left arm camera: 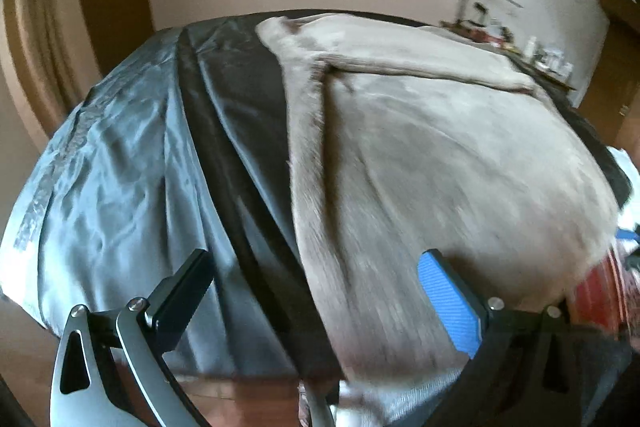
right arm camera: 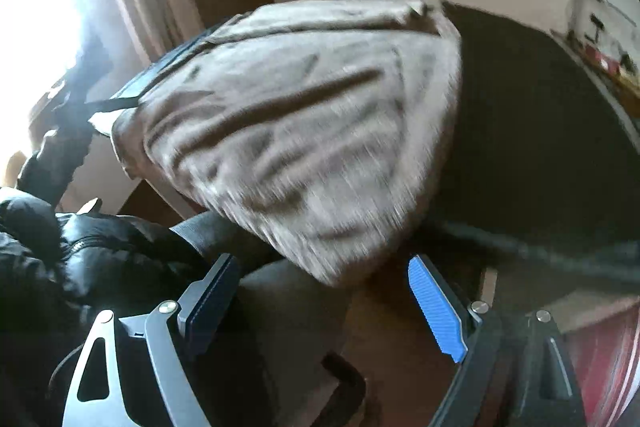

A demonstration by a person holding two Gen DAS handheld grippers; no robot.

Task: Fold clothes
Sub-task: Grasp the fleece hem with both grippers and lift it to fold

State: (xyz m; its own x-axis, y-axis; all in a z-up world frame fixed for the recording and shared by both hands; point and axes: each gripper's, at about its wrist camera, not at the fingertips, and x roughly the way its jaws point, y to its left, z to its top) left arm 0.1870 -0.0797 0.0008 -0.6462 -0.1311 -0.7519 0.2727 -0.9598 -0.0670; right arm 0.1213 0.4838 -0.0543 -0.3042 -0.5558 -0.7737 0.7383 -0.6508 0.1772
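The grey-beige garment point(left arm camera: 420, 147) lies spread on a tabletop point(left arm camera: 240, 99) that is covered with a dark, shiny sheet. The cloth looks soft and a little fuzzy, but both views are blurred, so its kind cannot be told. In the left wrist view its long axis runs from the near edge of the tabletop away toward the far wall, and a narrower folded part, maybe a sleeve, lies across its far end, pointing to the right. One long straight edge of the garment runs along a black band of the sheet. In the right wrist view the garment point(right arm camera: 304, 123) shows several long creases that go slanting from lower left to upper right, and its near rounded end hangs a little over the edge of the tabletop point(right arm camera: 540, 131).

The left hand-held gripper point(left arm camera: 316, 299) hovers over the near end of the garment. Its fingers are spread wide, one over the sheet just beside the garment and one, with a blue pad point(left arm camera: 452, 307), over the cloth; it grasps nothing. The right hand-held gripper point(right arm camera: 324, 303) is also released, with nothing between the fingers, and it is just in front of the hanging end of the garment, not touching it.

To the left of the garment, in the right wrist view, a black puffy jacket sleeve point(right arm camera: 80, 239) of the person shows. Behind the garment, at the far right of the tabletop, small cluttered things point(left arm camera: 520, 43) stand, too blurred to name. A red object point(left arm camera: 600, 291) is near the garment's right side.
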